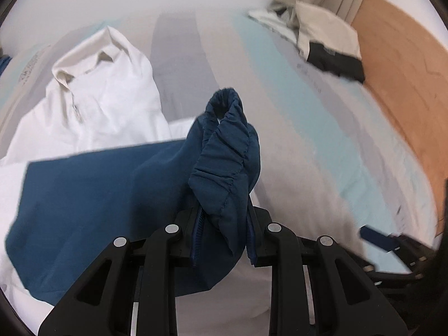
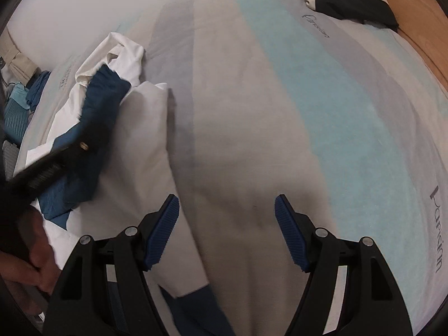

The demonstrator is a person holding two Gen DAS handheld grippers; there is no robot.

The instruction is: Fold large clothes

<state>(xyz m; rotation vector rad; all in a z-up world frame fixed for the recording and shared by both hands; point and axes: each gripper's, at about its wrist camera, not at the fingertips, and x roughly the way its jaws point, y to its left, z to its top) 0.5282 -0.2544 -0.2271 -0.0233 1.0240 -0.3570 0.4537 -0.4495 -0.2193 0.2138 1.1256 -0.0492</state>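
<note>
My left gripper (image 1: 224,229) is shut on a gathered, elastic-edged fold of a dark blue garment (image 1: 92,196), which trails left over white cloth. A white collared shirt (image 1: 103,95) lies spread behind it on the striped bed cover (image 1: 308,128). In the right wrist view my right gripper (image 2: 226,218) stands open above the bare bed cover (image 2: 252,112), its blue pads (image 2: 165,229) with nothing between them. To its left the left gripper's black body (image 2: 42,173) holds the blue garment (image 2: 98,106) over the white shirt (image 2: 123,53). A hand (image 2: 33,257) shows at the lower left.
A cream and black garment (image 1: 327,44) lies at the bed's far right corner, beside a wooden board (image 1: 406,89). Blue and teal items (image 2: 16,106) pile up past the bed's left edge. The right gripper's blue pad (image 1: 378,238) shows at the left view's right edge.
</note>
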